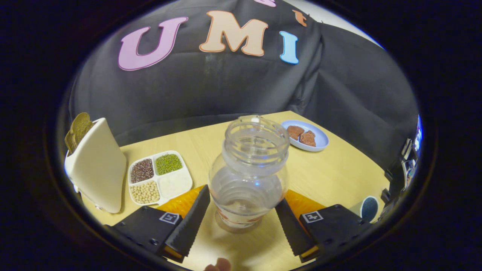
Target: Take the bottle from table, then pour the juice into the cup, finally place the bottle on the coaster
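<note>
Bottle [248, 173], a clear plastic one with its wide mouth uncapped, is seen standing upright on the wooden table [339, 177] at the centre of the frame, between the two fingers of the gripper [243, 214]; the fingers are spread, with a gap visible on each side, so nothing is grasped. Whether the bottle is about to be taken or has just been set down cannot be settled from this moment; it seems to stand on bare wood, with an orange sheet [180, 203], possibly the coaster, showing behind it at lower centre, though the contact is hard to judge. A white toaster [98, 165] holding a slice of bread is seen at the left, a four-part tray of grains [160, 177] beside it, a blue plate with brown pieces [305, 136] at the upper right, and what may be the cup [367, 209] at the lower right, partly hidden. Risk is judged as follows: the smooth, rounded, light body could slip or be squeezed out of an off-centre grip, the bottle could be tipped by one finger touching before the other, and any liquid could be spilled through the open mouth.
</note>
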A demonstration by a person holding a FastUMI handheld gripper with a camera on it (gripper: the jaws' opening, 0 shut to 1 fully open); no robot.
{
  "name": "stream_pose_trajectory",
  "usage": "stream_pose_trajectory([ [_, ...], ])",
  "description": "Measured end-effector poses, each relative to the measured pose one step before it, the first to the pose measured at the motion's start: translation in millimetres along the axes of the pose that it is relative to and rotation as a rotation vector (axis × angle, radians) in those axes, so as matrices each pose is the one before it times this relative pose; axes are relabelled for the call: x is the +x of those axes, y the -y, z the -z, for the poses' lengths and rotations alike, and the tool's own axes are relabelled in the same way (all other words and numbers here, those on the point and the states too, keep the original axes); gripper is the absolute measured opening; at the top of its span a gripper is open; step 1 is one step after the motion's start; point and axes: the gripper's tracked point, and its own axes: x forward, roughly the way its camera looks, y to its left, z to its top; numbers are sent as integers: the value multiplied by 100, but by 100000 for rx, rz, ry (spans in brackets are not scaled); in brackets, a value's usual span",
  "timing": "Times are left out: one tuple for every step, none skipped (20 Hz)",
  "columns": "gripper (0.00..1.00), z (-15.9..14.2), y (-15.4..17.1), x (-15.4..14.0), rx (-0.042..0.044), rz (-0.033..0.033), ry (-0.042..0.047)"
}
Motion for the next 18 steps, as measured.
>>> stream_pose_trajectory([
  [100, -42, 88, -425, 129, -577, -24],
  [100, -215, -90, -547, 88, -1082, 111],
  [100, -187, 57, -641, -31, -1285, 351],
  [100, -366, -85, -718, -135, -1495, 584],
  [100, -268, 32, -816, -268, -1482, 514],
  [100, -489, 0, -914, -406, -2017, 1047],
  [100, -446, 325, -754, -733, -1269, 704],
  [100, -450, 426, -975, -1313, -1051, 609],
  [100, -455, 577, -845, -1620, -975, 662],
  [100, -603, 373, -935, -1684, -1870, 756],
  [100, -556, 91, -866, -1487, -2668, 1156],
  [100, -763, -223, -1002, -1384, -4640, 1127],
  [100, -688, -528, -1044, -476, -5895, 787],
  [100, -1111, -553, -1045, -170, -5321, 2389],
  [100, -988, -381, -816, -909, -4726, 1782],
  [100, -999, -132, -1119, -1847, -3632, 1197],
  [100, -724, 22, -903, -2639, -3274, 920],
  [100, -769, -26, -925, -3166, -2983, 142],
])
